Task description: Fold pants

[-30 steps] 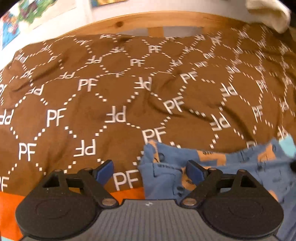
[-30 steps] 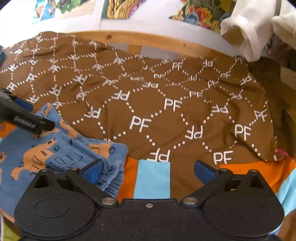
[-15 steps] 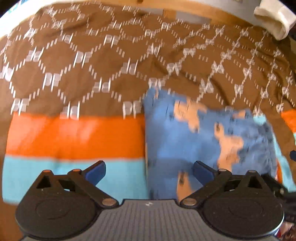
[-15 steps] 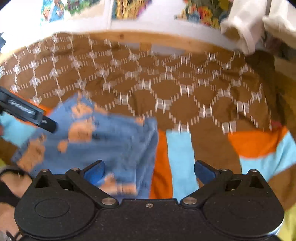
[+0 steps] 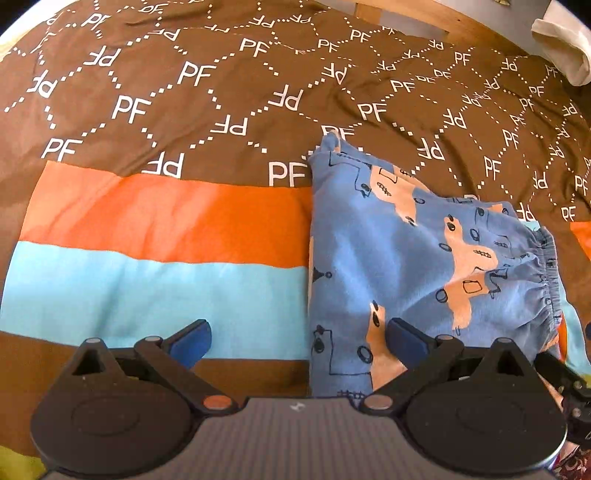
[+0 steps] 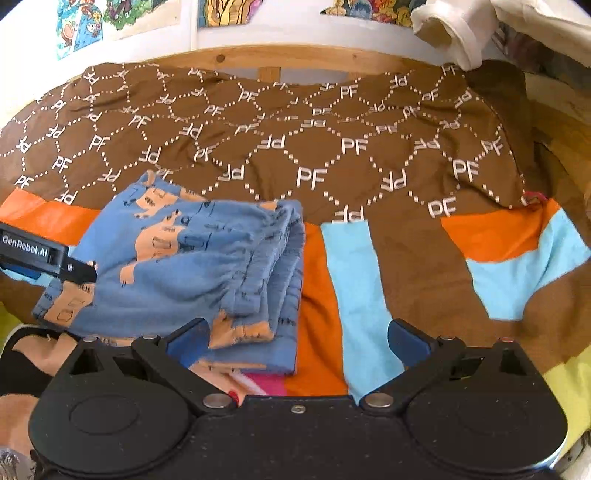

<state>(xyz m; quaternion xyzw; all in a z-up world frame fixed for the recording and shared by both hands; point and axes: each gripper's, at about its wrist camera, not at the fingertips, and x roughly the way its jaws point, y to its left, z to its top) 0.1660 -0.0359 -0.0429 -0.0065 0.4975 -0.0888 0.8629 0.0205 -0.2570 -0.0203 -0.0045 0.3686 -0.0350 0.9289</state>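
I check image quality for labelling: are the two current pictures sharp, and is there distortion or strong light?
Left wrist view: sharp, pants print crisp, a sunlit patch on the blanket. Right wrist view: sharp too; fisheye bends the wooden bed frame into an arc.

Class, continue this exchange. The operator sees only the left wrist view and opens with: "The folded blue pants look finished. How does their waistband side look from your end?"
Observer: In the right wrist view, the blue animal-print pants show several elastic waistband layers stacked together.
Operator: Is the right gripper gripping them?
Observer: No, the right gripper is open and holds nothing.
Operator: What is beyond the bed?
Observer: Colourful posters hang above the wooden headboard.
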